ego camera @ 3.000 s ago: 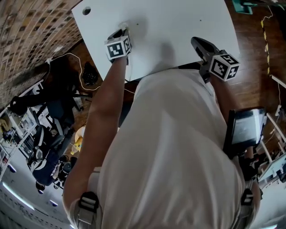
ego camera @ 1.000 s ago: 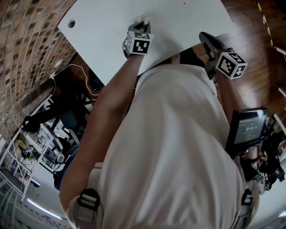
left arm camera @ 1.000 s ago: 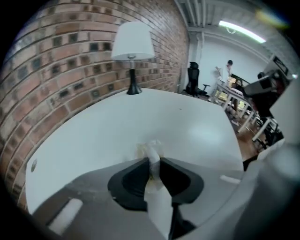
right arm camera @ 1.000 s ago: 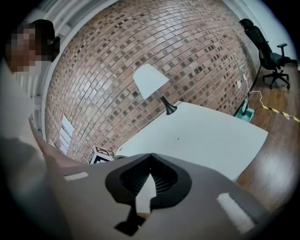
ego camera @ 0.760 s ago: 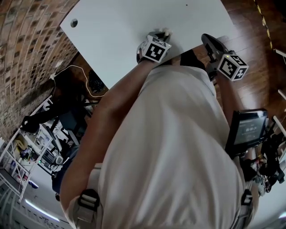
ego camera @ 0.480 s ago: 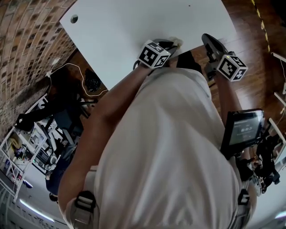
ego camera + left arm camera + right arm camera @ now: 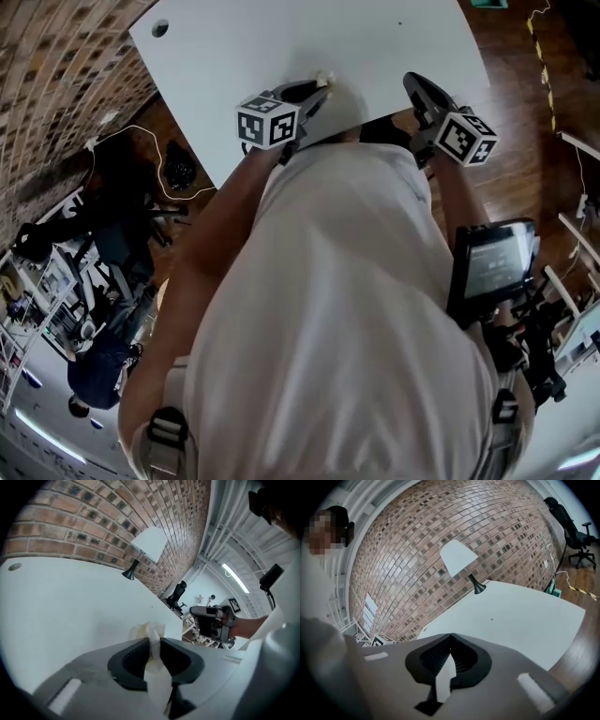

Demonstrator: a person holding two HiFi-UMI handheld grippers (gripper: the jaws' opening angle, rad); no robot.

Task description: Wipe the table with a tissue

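Your left claw (image 7: 317,87) is pinching the tissue (image 7: 149,631). Its jaws press on a white strip that runs back between them along the line the claw points, and a crumpled wad pokes out just past the tips. From that claw the bench (image 7: 375,37) lies ahead and below, with its bare white top stretching away in front and to the claw's left. So the next stroke, I judge, turns on tipping the wad down onto the top and pushing it away from you. Whether the wad touches the top right now is hard to tell; in the left gripper view it seems to hang just above, close to the near edge. That edge is hidden in the head view behind your shirt (image 7: 347,309), so how much bench lies under the claw cannot be read there. Far ahead, a lamp (image 7: 146,550) stands at the bench's far side by the brick wall (image 7: 93,522). To the right of the left claw and apart from it, your right claw (image 7: 451,636) has its jaws pressed together with nothing between them, so the left hand is the one placed for wiping.
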